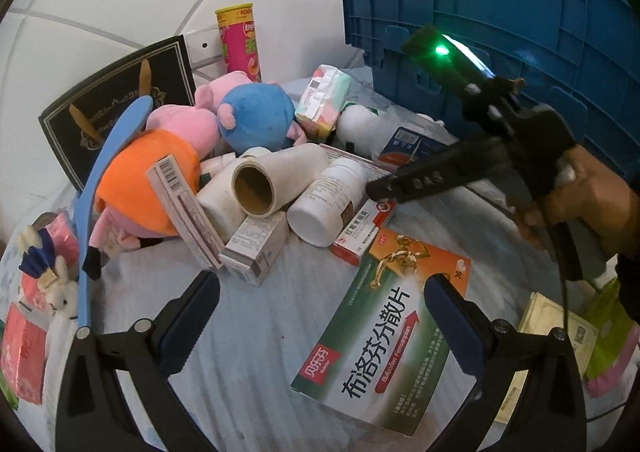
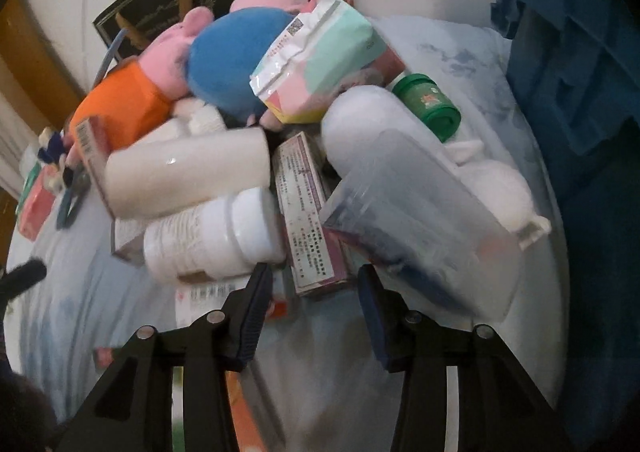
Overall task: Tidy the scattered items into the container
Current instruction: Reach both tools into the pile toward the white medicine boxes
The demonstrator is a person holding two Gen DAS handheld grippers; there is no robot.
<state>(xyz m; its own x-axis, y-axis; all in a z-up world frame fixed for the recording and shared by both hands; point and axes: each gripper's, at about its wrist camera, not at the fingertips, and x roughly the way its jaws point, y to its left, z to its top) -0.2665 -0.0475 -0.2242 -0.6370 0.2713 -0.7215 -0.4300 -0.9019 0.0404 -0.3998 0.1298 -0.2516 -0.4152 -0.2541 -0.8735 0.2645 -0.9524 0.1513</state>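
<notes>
- The left gripper (image 1: pixel 322 294) hangs with its jaws spread wide and nothing between them, above the pale blue cloth (image 1: pixel 248 332).
- Under it lies the large green-and-orange medicine box (image 1: pixel 384 328), flat on the cloth; its long axis runs from the lower left up toward the upper right, orange end farthest from the camera.
- The right gripper (image 2: pixel 316 294) is released too, its jaws apart with a clear gap and holding nothing. In the left wrist view its finger tip (image 1: pixel 380 186) sits just beside the white pill bottle (image 1: pixel 326 200).
- That bottle lies on its side: in the left view its flat base faces the camera, in the right view its long axis runs left to right.
- The film roll (image 1: pixel 260 184) rests on the pile with its cardboard core opening toward the left camera; from the right it lies across the frame above the bottle.
- A pink-edged medicine box (image 2: pixel 306 212) lies lengthwise, pointing straight toward the right gripper's gap.
- A clear plastic container (image 2: pixel 420 220) lies tilted just right of it, blurred.
- Behind sit the pig plush toys (image 1: pixel 192 140), a tissue pack (image 1: pixel 324 100), a green-capped jar (image 2: pixel 428 106) and a snack tube (image 1: pixel 240 40) standing upright.
- The blue crate (image 1: pixel 500 20) stands at the right, beyond the pile.
</notes>
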